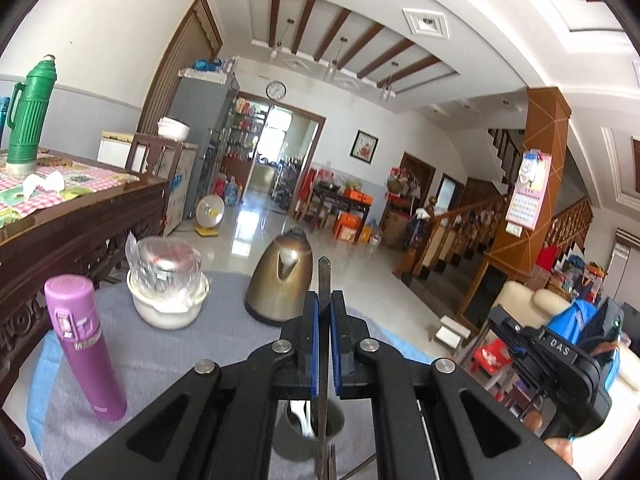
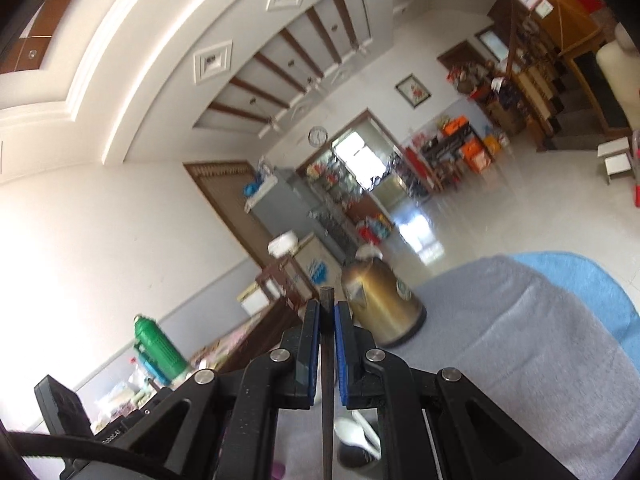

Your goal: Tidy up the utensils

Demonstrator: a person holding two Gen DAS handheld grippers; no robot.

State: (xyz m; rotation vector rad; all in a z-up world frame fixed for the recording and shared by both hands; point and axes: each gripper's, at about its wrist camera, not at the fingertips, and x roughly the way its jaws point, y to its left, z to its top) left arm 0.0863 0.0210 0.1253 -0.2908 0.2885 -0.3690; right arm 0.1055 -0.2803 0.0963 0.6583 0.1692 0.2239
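Observation:
My left gripper (image 1: 324, 300) is shut on a thin dark utensil handle (image 1: 323, 280) that runs upright between the blue pads and sticks out past the tips. Below it stands a metal utensil cup (image 1: 338, 420) with a white spoon (image 1: 300, 418) inside. My right gripper (image 2: 327, 310) is shut on a similar thin dark utensil handle (image 2: 326, 300). Under it the same cup (image 2: 352, 456) shows with the white spoon (image 2: 352, 434) in it. The right gripper body also shows at the right of the left wrist view (image 1: 560, 364).
A brass kettle (image 1: 282, 282) stands on the grey-clothed table (image 1: 180, 356), with a white bowl stack under plastic (image 1: 166, 284) and a purple flask (image 1: 86, 344) at the left. A dark wooden sideboard (image 1: 60, 224) carries a green thermos (image 1: 30, 116). The table edge drops off to the right.

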